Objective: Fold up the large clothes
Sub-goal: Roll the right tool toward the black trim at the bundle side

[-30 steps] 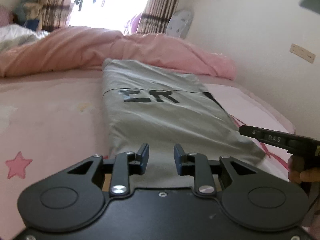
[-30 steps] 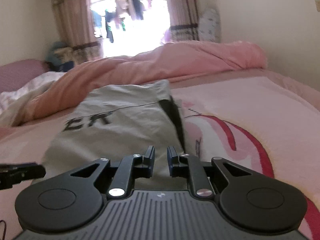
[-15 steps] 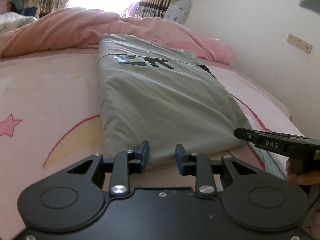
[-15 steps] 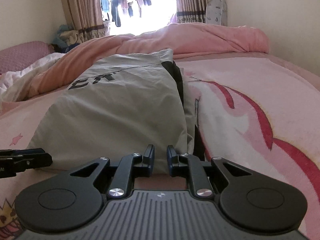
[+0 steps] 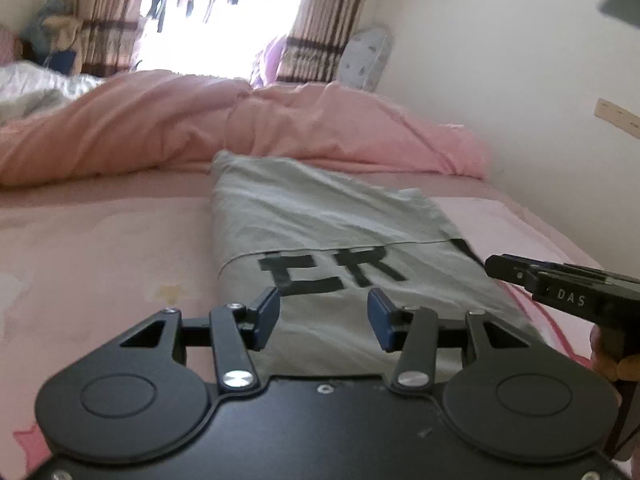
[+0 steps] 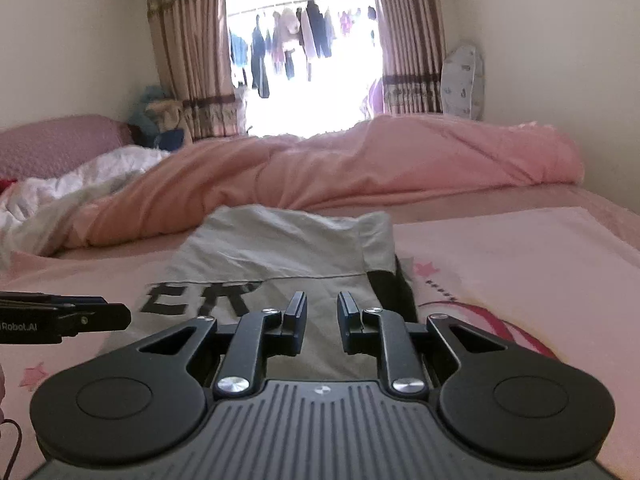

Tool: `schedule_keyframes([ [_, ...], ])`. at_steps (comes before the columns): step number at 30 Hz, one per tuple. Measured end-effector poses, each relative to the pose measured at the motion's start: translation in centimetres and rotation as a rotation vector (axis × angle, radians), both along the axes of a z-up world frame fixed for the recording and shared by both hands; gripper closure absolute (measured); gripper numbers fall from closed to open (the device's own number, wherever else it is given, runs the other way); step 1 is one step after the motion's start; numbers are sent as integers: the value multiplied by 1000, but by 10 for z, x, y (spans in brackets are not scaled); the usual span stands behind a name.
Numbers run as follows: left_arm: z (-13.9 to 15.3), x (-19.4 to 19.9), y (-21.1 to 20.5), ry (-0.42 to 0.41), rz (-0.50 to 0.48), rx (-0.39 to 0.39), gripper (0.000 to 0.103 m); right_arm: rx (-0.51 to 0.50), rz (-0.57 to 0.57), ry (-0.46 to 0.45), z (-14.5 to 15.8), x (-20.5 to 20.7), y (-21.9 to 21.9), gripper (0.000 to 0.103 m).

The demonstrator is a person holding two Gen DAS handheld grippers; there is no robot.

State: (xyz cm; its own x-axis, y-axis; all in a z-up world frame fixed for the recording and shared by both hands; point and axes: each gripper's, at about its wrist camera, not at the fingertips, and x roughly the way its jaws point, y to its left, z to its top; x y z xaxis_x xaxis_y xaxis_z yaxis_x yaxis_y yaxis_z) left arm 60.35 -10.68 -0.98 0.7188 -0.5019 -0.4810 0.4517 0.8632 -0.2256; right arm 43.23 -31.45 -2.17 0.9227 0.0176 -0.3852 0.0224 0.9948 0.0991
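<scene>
We look along both tools over a grey garment (image 5: 344, 240) that lies folded into a long strip on the bed (image 5: 100, 248), running away from us toward a heap of pink duvet (image 5: 280, 128) at the far side. Dark letters reading "ER" (image 5: 340, 274) are printed across the nearer part of the cloth, just past a thin seam line, and a black panel shows along its right edge in the right wrist view.

Our left hand-held gripper (image 5: 324, 316) hovers over the near end of the garment. Its jaws have just been opening and now stand well apart, with only the flat cloth seen beyond the gap and nothing pinched between the blue pads.

Our right hand-held gripper (image 6: 322, 322) is above the same end of the garment, nearer the right edge. Its jaws stand a narrow gap apart and press on nothing; the grey fabric shows through the gap. In the left wrist view this tool reaches in from the right edge, with fingers (image 5: 612, 364) of the hand holding it partly seen.

The bed sheet is pink with stars and curved red lines. Beyond the duvet, striped curtains (image 6: 412, 48) frame a bright window (image 6: 304, 48) with clothes hanging outside.
</scene>
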Motion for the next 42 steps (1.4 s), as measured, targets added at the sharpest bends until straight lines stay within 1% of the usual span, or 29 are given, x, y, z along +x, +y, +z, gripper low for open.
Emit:
schedule_keyframes([
  [2, -10, 14, 0, 53, 3, -14, 56, -14, -24, 43, -11, 13, -3, 81],
  [5, -20, 20, -1, 47, 6, -17, 57, -25, -35, 77, -29, 19, -7, 83],
  [6, -22, 20, -3, 40, 3, -3, 57, -29, -35, 76, -32, 19, -8, 86],
  [7, -24, 20, -8, 33, 0, 26, 57, -29, -30, 76, -34, 18, -9, 86],
  [9, -28, 14, -17, 7, -4, 100, 56, -6, -29, 80, -34, 18, -13, 86],
  [10, -27, 11, -21, -6, -3, 123, 55, 15, -30, 84, -32, 20, -15, 86],
  [11, -25, 13, -23, -9, -2, 131, 52, 31, -27, 87, -31, 19, -17, 86],
  [13, -20, 14, -22, 7, -6, 115, 50, 59, -9, 92, -25, 19, -24, 84],
  [14, -16, 14, -16, 26, -6, 90, 47, 83, -1, 89, -21, 15, -30, 77],
  [15, -12, 13, -6, 46, -8, 62, 41, 118, 11, 79, -16, 10, -38, 65],
  [16, -7, 12, 1, 61, -10, 25, 37, 150, 22, 63, -13, 4, -46, 56],
  [17, -4, 10, 9, 64, -7, -6, 29, 179, 25, 46, -10, -3, -55, 37],
  [18, -2, 6, 20, 64, -5, -37, 26, 215, 27, 25, -8, -12, -69, 31],
  [19, -1, 3, 32, 72, -4, -71, 25, 249, 32, 19, -8, -17, -81, 31],
  [20, -2, 0, 44, 96, -4, -107, 20, 284, 38, 23, -9, -20, -93, 31],
  [21, -6, 0, 56, 137, -3, -149, 15, 338, 38, 34, -13, -24, -108, 31],
  [22, -11, 1, 68, 190, 7, -193, 14, 392, 41, 52, -18, -26, -121, 31],
  [24, -23, 4, 86, 285, 43, -255, 14, 495, 73, 91, -31, -29, -139, 32],
  [25, -30, 5, 93, 314, 49, -292, 14, 551, 93, 107, -39, -30, -148, 32],
  [28, -47, 10, 101, 381, 48, -358, 14, 651, 129, 134, -56, -30, -157, 32],
  [30, -57, 13, 100, 423, 25, -385, 14, 686, 132, 159, -63, -26, -156, 32],
  [31, -61, 14, 99, 434, 23, -393, 13, 699, 137, 176, -67, -22, -155, 32],
  [32, -62, 12, 97, 416, 19, -402, 9, 706, 142, 187, -71, -19, -154, 32],
  [33, -62, 13, 95, 411, 12, -407, 7, 709, 148, 195, -73, -15, -152, 32],
  [36, -65, 18, 90, 419, -3, -430, 6, 736, 181, 190, -77, -7, -149, 32],
  [40, -68, 32, 81, 453, -34, -493, 6, 784, 246, 201, -79, 9, -145, 32],
  [42, -66, 35, 76, 443, -52, -486, 6, 772, 250, 199, -77, 16, -143, 31],
])
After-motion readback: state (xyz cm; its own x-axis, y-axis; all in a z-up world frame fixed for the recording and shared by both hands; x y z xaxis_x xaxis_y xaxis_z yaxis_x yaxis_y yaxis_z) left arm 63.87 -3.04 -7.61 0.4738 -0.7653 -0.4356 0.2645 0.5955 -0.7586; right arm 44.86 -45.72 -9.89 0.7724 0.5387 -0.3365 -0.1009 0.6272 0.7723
